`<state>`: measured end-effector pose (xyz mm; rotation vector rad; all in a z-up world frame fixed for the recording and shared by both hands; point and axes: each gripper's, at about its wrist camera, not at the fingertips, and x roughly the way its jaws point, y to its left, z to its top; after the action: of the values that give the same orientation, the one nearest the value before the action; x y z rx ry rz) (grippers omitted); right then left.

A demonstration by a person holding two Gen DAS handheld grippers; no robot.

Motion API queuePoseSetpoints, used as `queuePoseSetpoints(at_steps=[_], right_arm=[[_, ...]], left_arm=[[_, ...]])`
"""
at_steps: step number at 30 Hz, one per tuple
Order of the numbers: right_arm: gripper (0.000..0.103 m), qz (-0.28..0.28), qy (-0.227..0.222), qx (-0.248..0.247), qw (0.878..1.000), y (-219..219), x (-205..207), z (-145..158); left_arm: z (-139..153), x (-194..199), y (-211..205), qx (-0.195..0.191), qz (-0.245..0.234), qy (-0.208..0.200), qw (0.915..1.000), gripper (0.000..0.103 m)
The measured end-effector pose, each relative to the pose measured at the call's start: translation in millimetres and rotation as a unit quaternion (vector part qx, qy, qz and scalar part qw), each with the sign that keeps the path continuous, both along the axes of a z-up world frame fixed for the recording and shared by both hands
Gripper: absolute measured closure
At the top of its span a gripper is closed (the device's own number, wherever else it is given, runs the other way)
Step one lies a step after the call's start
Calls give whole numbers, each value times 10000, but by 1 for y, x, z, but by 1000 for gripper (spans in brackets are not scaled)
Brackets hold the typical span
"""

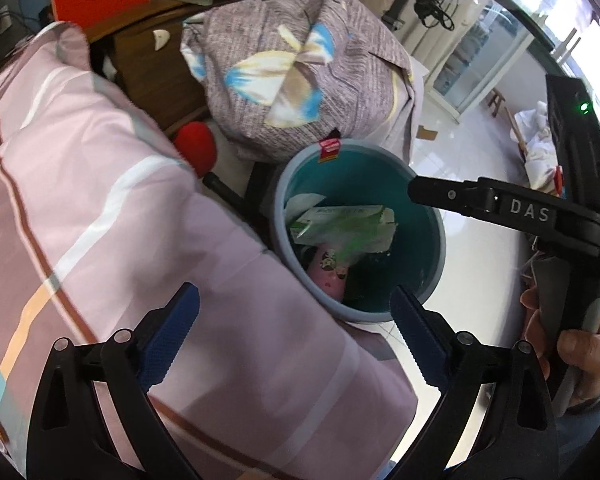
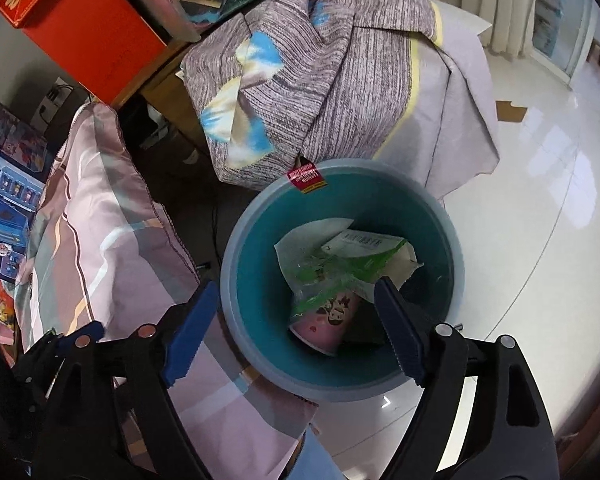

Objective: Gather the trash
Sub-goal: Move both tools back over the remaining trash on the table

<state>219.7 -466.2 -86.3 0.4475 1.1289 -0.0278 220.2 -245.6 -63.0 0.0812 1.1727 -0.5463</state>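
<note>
Glossy white tile floor [image 2: 540, 208] carries a round blue-grey trash bin [image 2: 236, 280] with a teal inner wall, standing just beside the corner of a bed. Red label [image 2: 305, 179] hangs over the bin's far rim.

Bin contents: a white paper sheet [image 2: 312, 232], a crumpled green-and-white plastic wrapper [image 2: 360, 256] lying over it, and a pink printed paper cup [image 2: 328, 320] tipped on its side, partly under the wrapper. The same three show in the left wrist view: wrapper [image 1: 340, 224], cup [image 1: 332, 276], bin rim [image 1: 278, 216].

Right gripper [image 2: 288, 332]: blue-padded fingers spread wide, nothing between them, poised above the bin's near rim; one finger [image 2: 396, 328] overlaps the bin opening, the other sits over the bedding.

Left gripper [image 1: 296, 336]: also spread wide and empty, above the pink striped quilt [image 1: 112, 208] and the bin's near edge. The right gripper's black finger [image 1: 460, 196] reaches over the bin's right rim in this view; the person's hand [image 1: 572, 344] holds its handle.

Behind the bin: a grey-purple patterned bundle of bedding [image 2: 320, 80], touching the far rim. Further back, an orange-red box [image 2: 84, 28].
</note>
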Motion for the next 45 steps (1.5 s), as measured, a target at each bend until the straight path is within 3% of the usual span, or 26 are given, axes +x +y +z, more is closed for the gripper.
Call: queuePoseSetpoints(at_steps=[3, 12, 26, 36, 45], right_arm=[[20, -56, 93, -10, 9999, -1, -5, -3], [18, -144, 203, -209, 9995, 4, -35, 1], [18, -272, -6, -253, 9993, 34, -88, 27], [18, 253, -133, -281, 9992, 97, -100, 42], [15, 881, -219, -312, 9954, 167, -108, 54]], left_arm=[[3, -5, 12, -41, 130, 11, 9999, 7], [15, -32, 38, -90, 245, -82, 9996, 6], [34, -72, 69, -197, 194, -364, 9990, 4], [38, -101, 122, -326, 605, -439, 9967, 4], [41, -130, 197, -296, 1218, -571, 9905, 4]])
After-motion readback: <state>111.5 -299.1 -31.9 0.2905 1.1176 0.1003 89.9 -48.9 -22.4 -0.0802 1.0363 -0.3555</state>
